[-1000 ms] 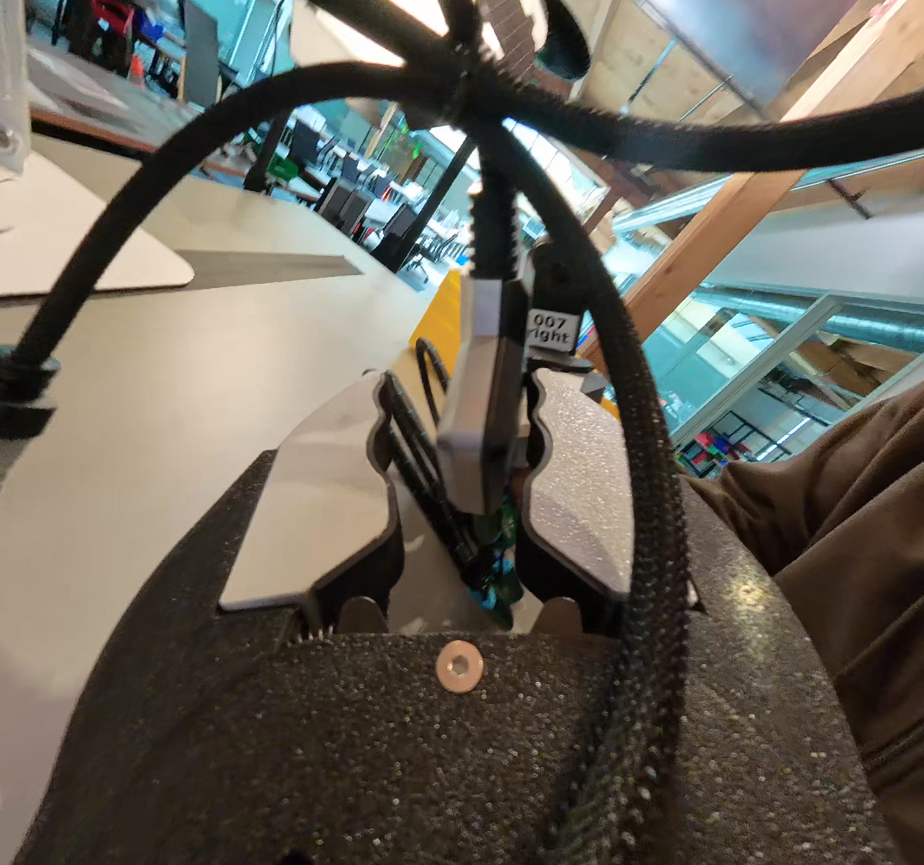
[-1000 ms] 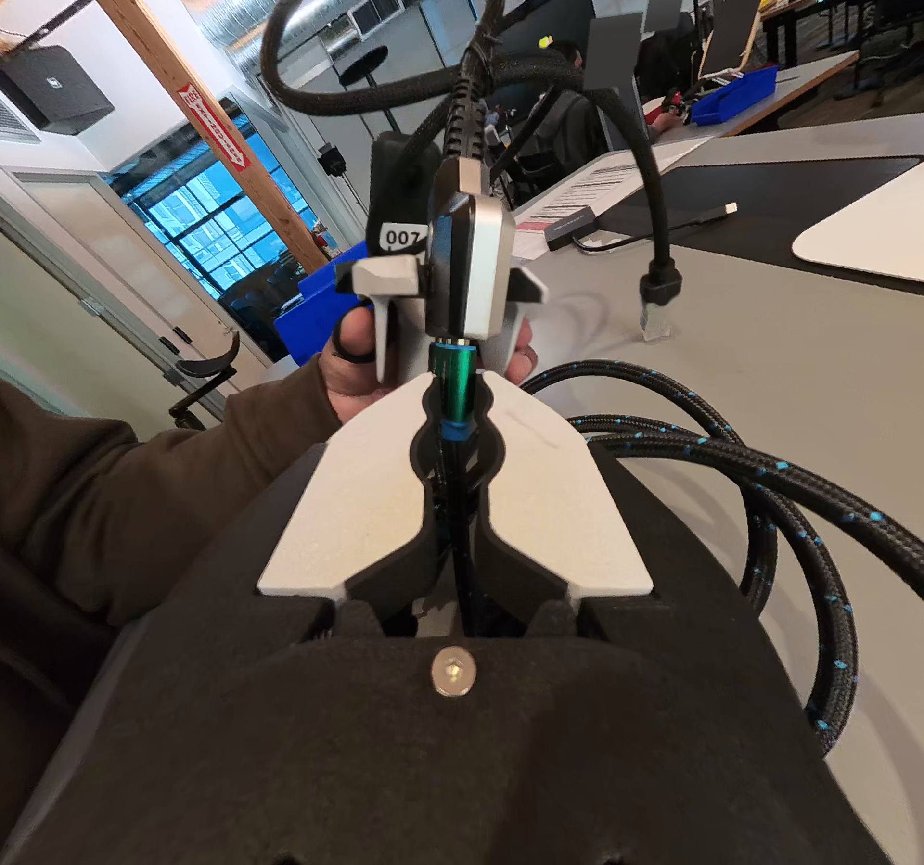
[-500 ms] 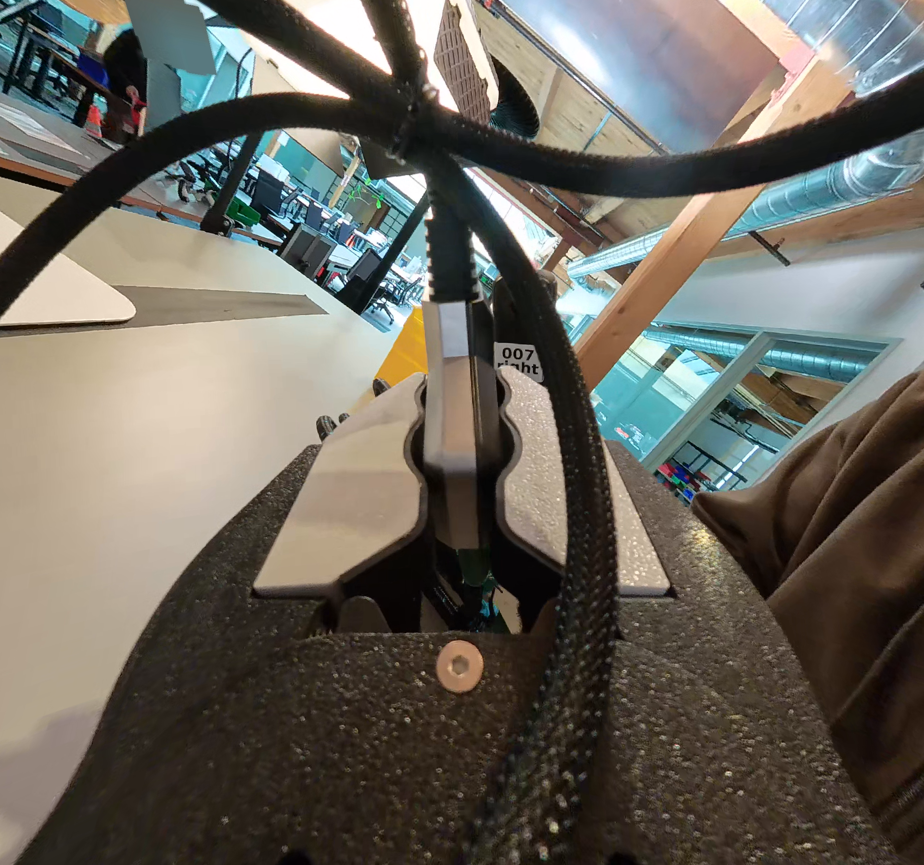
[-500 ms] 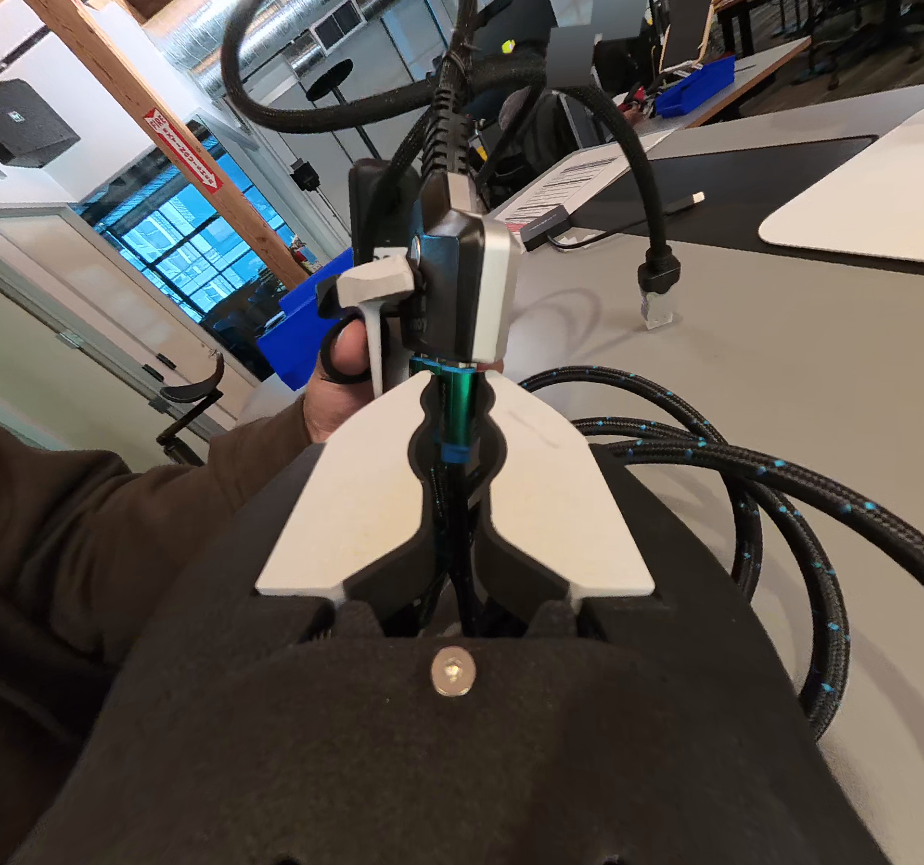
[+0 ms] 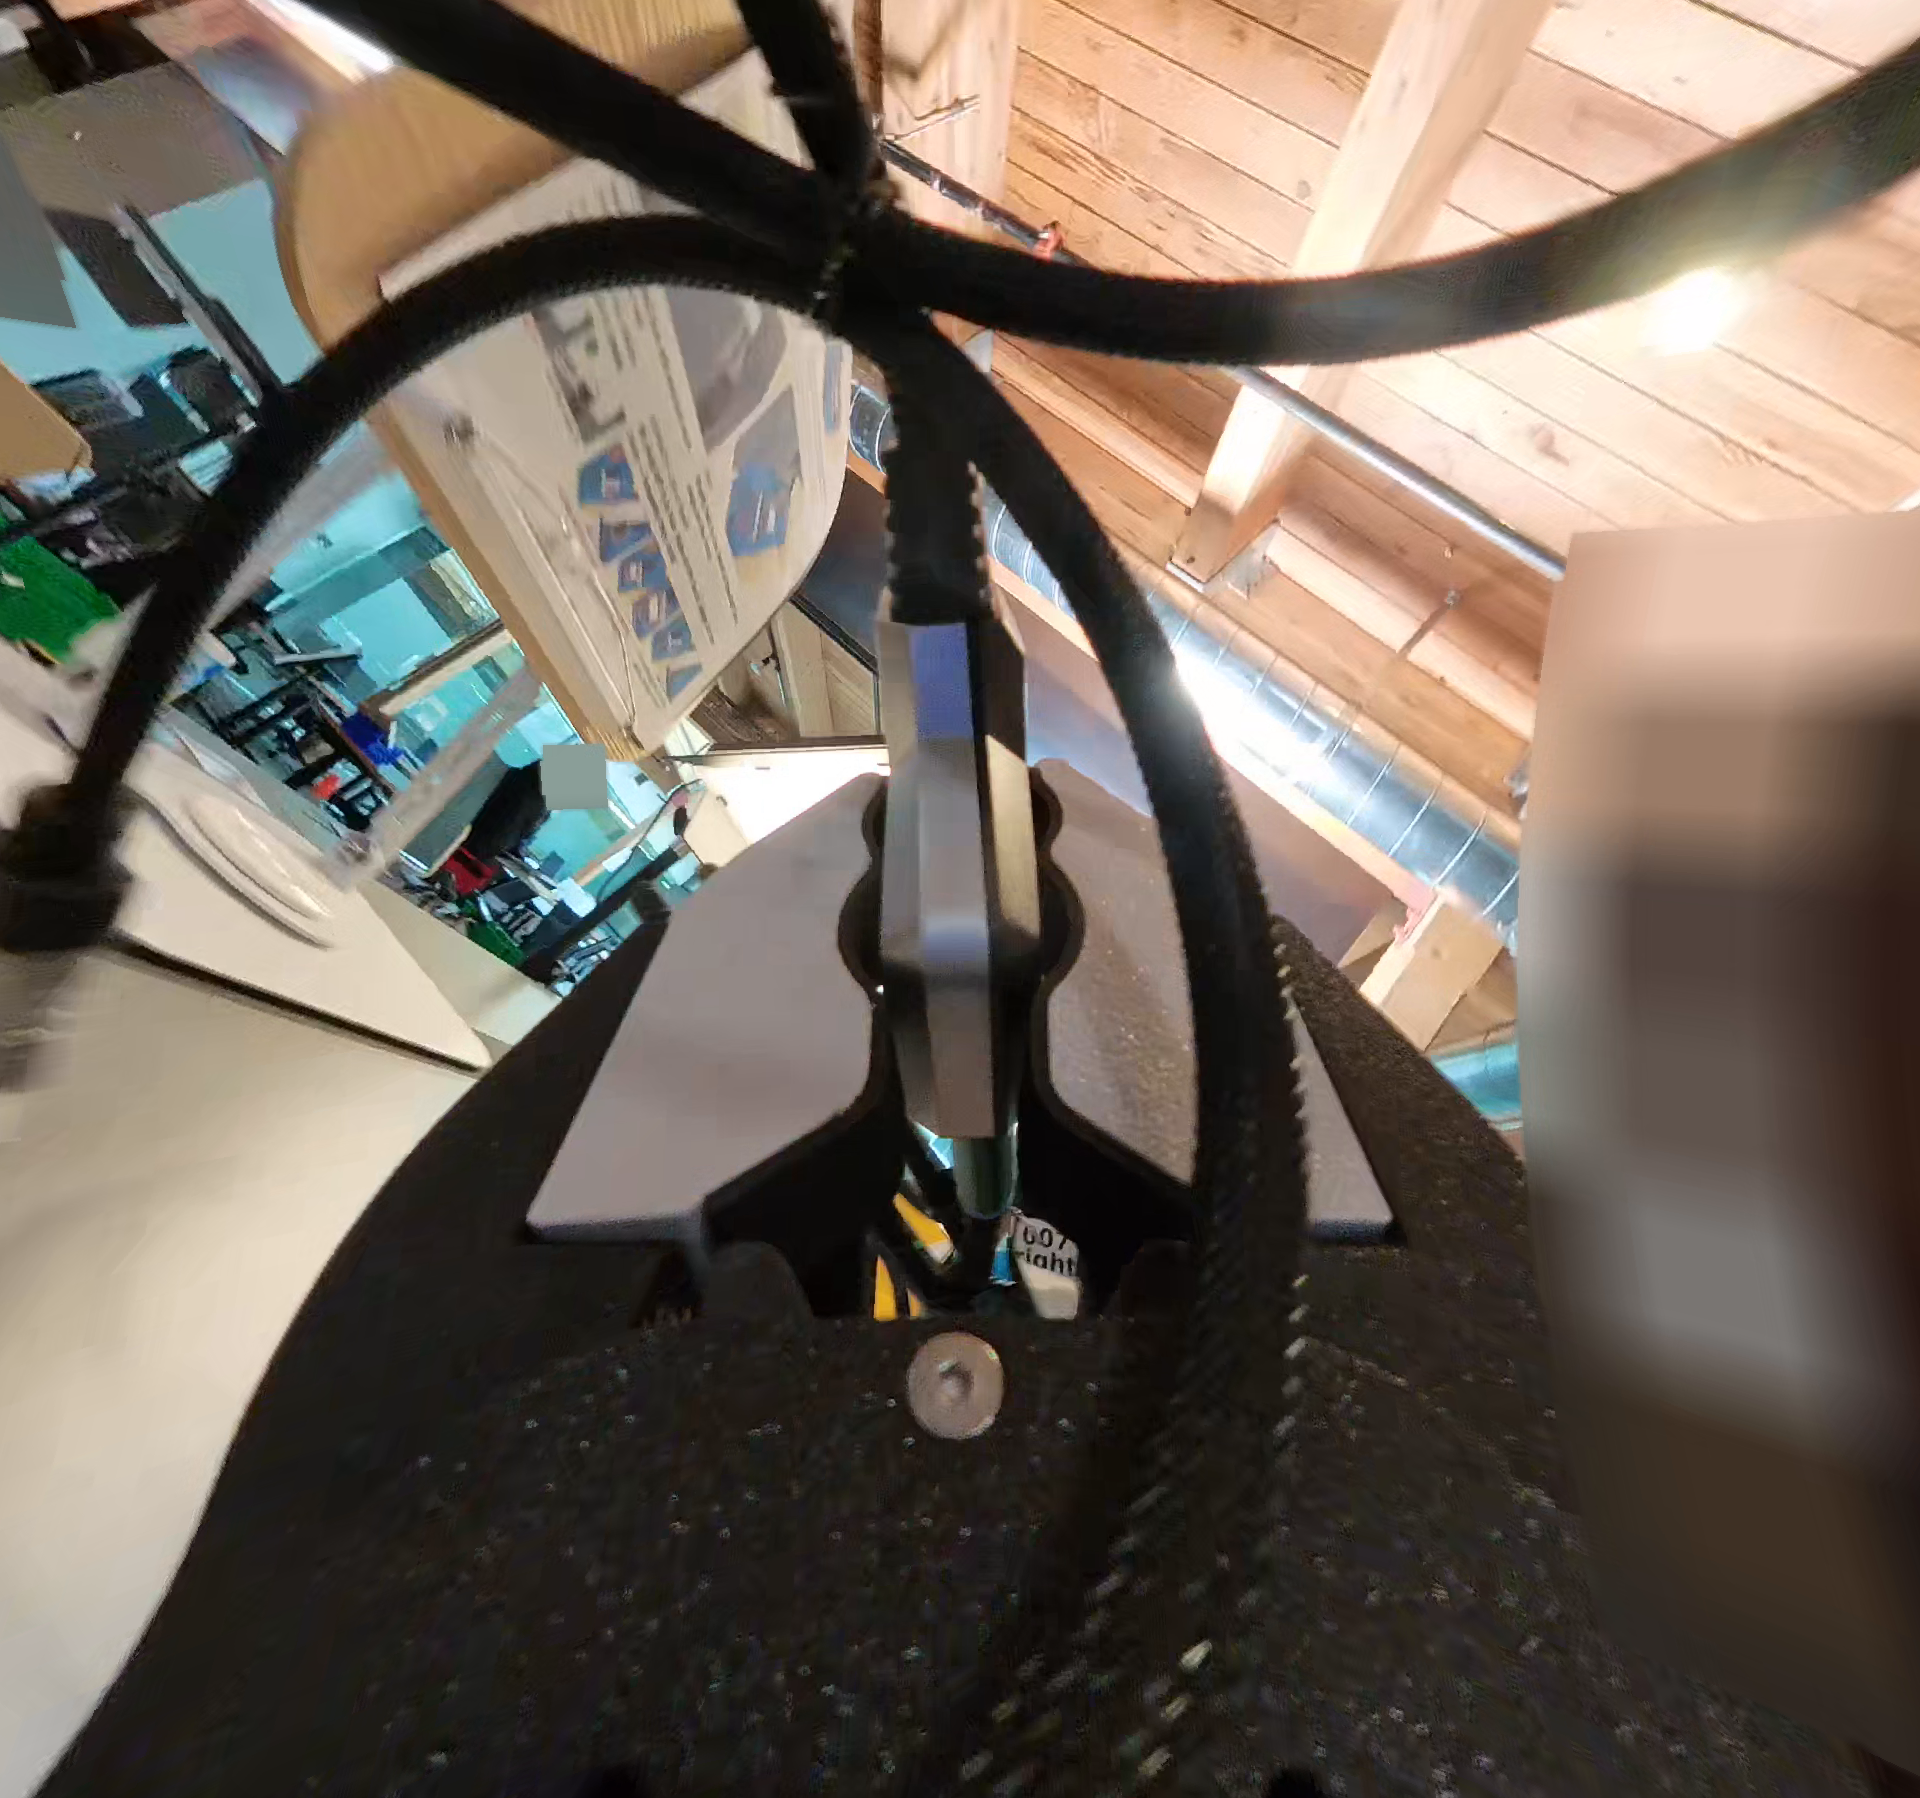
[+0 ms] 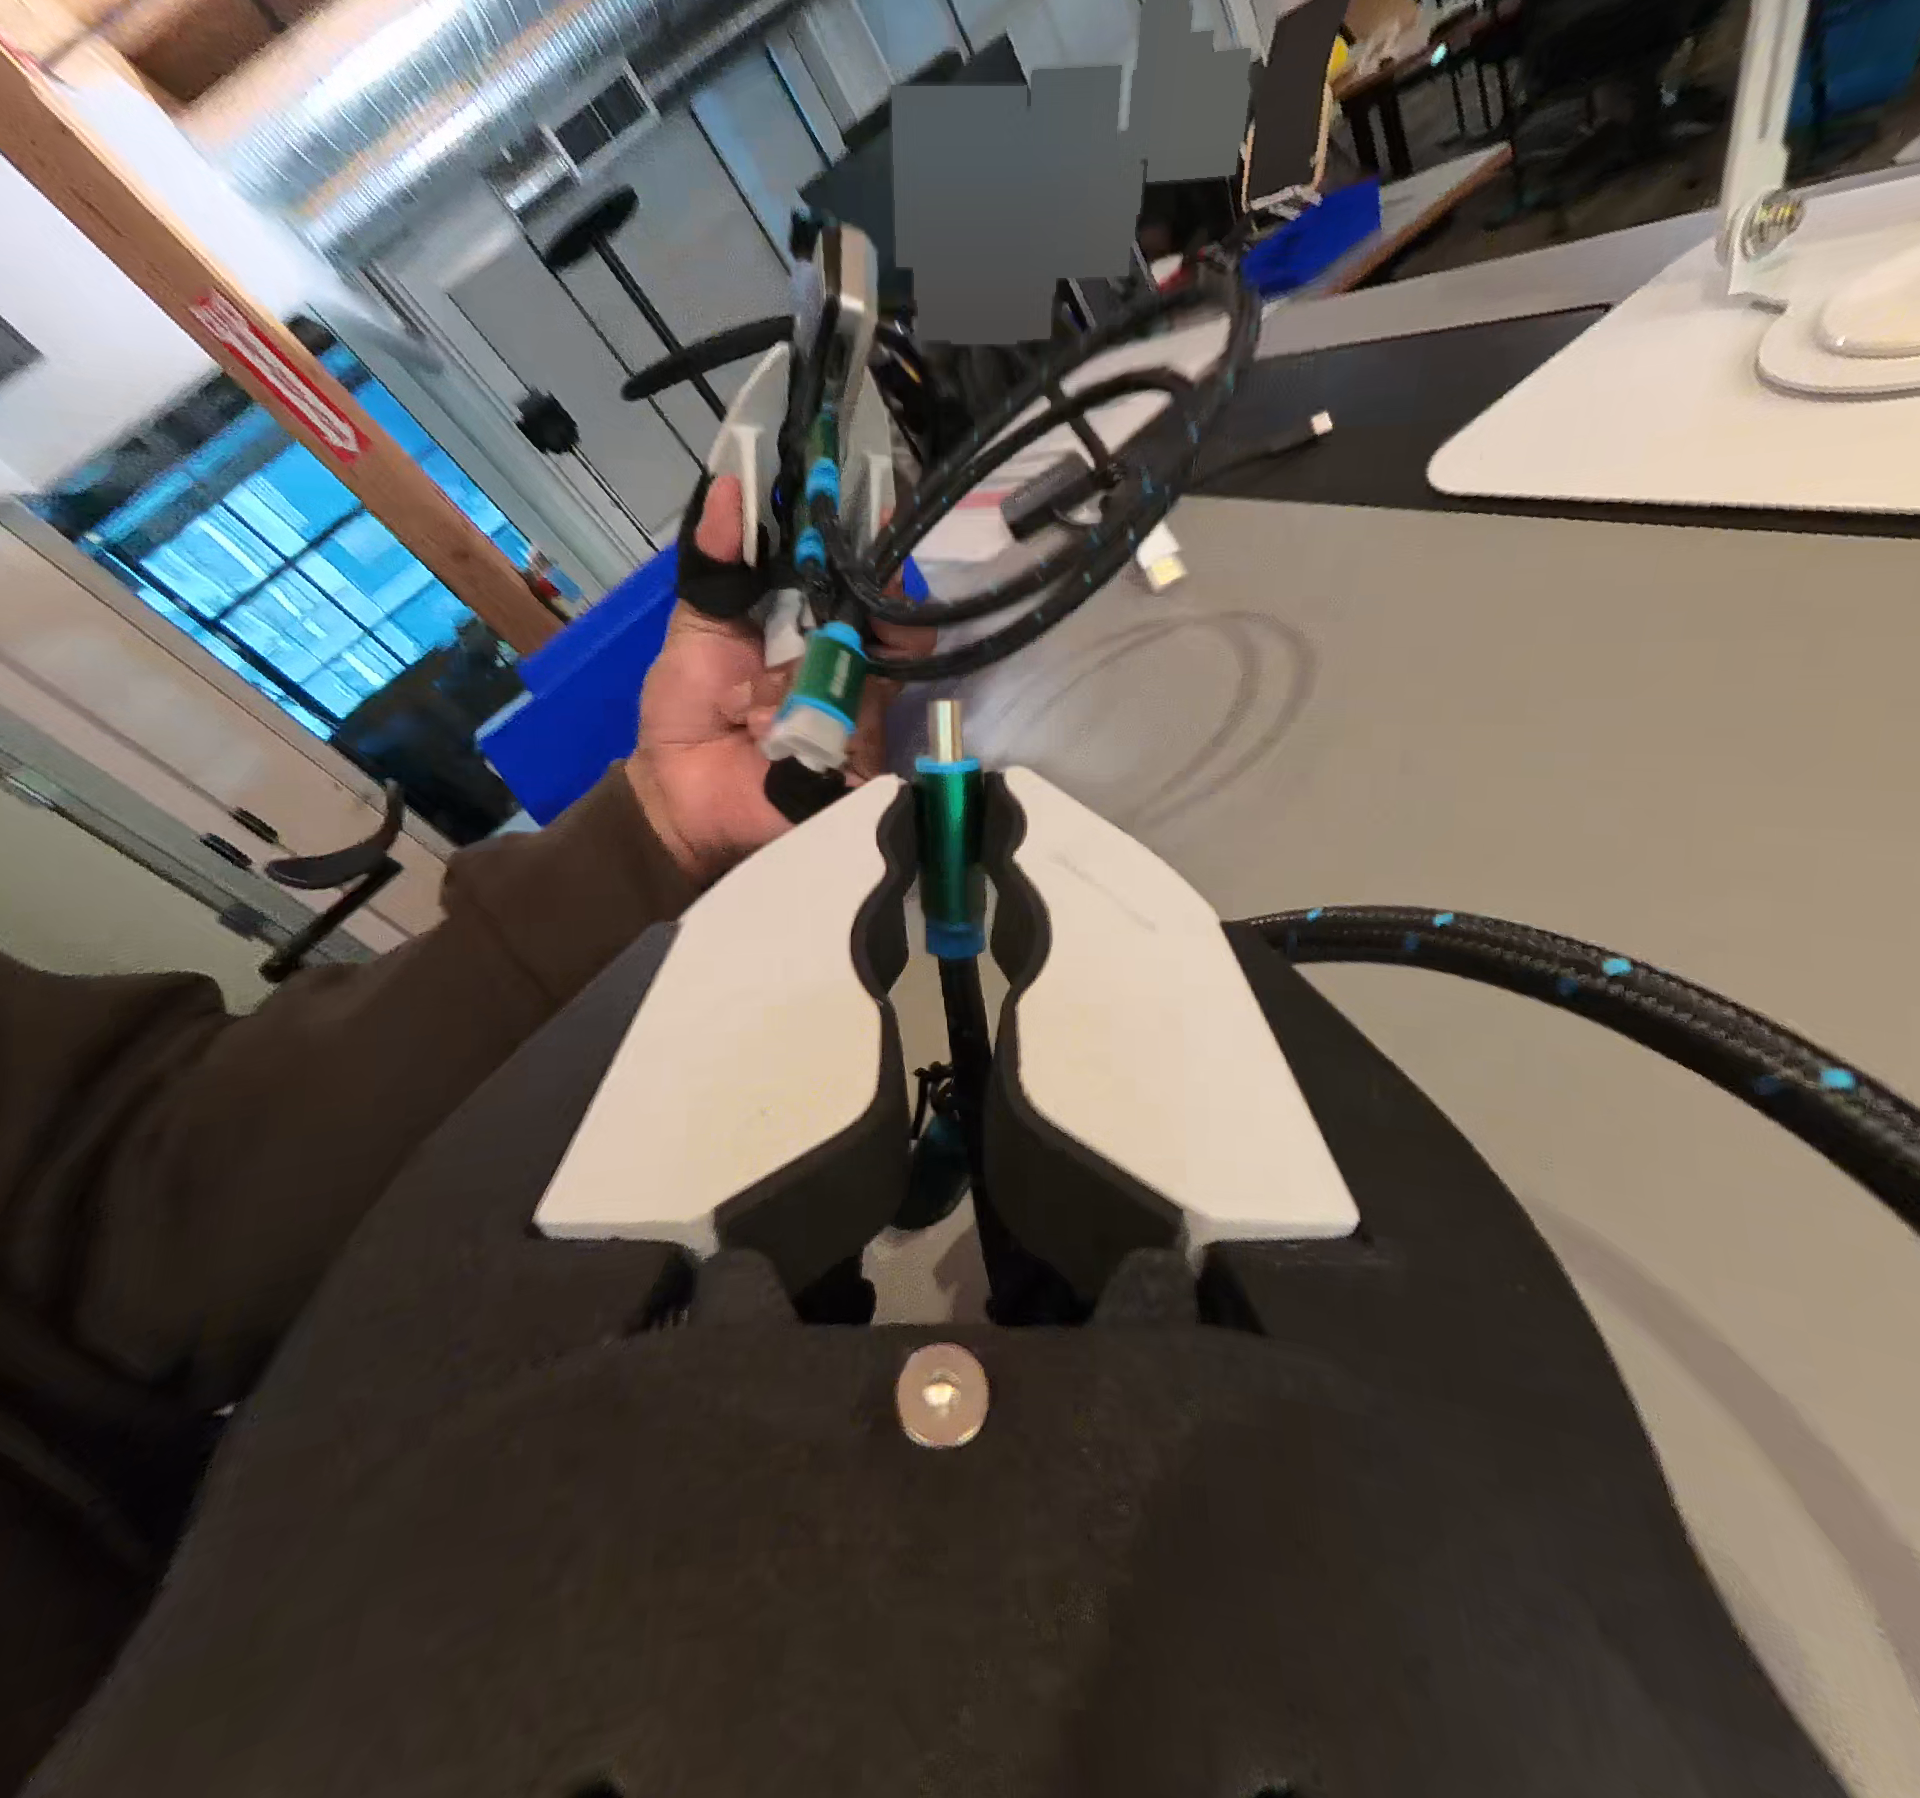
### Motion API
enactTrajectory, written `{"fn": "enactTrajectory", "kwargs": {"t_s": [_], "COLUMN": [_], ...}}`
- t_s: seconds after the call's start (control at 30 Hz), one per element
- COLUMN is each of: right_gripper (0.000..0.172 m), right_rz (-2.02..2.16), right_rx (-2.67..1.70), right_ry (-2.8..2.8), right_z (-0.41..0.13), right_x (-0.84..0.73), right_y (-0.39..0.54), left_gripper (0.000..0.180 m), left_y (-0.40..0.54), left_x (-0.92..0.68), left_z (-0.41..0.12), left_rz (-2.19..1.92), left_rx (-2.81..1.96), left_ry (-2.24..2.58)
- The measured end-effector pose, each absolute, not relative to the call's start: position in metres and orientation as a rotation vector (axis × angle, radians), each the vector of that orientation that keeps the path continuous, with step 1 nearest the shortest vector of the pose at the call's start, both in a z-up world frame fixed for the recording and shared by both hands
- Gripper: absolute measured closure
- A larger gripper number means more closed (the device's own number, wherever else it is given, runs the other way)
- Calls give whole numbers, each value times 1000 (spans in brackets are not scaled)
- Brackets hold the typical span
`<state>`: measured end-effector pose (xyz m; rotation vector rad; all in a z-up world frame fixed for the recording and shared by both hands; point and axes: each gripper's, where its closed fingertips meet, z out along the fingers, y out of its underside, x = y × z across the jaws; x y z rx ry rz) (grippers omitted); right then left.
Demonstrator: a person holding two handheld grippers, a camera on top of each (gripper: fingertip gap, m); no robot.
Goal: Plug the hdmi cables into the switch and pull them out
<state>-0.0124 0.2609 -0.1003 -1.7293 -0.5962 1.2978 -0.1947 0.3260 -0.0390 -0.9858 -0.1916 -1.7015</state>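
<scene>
Grey bench behind, the right hand-held gripper clamps a green cable plug (lower centre), while the left hand-held gripper clamps a silver adapter.

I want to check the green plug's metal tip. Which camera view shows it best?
The right wrist view: the green plug sits clamped between the right gripper's pads, metal tip bare and pointing forward. The left wrist view shows only a green sliver behind the grey adapter.

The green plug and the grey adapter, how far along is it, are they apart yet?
Done: the green plug is out, its metal tip bare and clear of the grey adapter. In hand: the right gripper clamps the plug; the left gripper clamps the adapter. Left: both are held above the table; neither is set down.
</scene>
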Motion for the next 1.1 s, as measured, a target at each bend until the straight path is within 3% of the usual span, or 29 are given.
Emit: {"fn": "enactTrajectory", "kwargs": {"t_s": [0.3, 0.87, 1.1], "right_gripper": [160, 160, 160], "right_rz": [1242, 1096, 979], "right_rx": [-1587, -1563, -1558], "right_ry": [-657, -710, -696], "right_z": [-88, -85, -56], "right_x": [-21, -16, -13], "right_y": [257, 258, 233], "left_gripper": [157, 163, 163], "left_y": [315, 307, 307], "left_x": [-111, -61, -61], "left_z": [-68, -78, -79], "left_rz": [-1482, -1562, -1561], "left_rx": [-1477, -1528, -1533], "left_ry": [240, 288, 288]}}
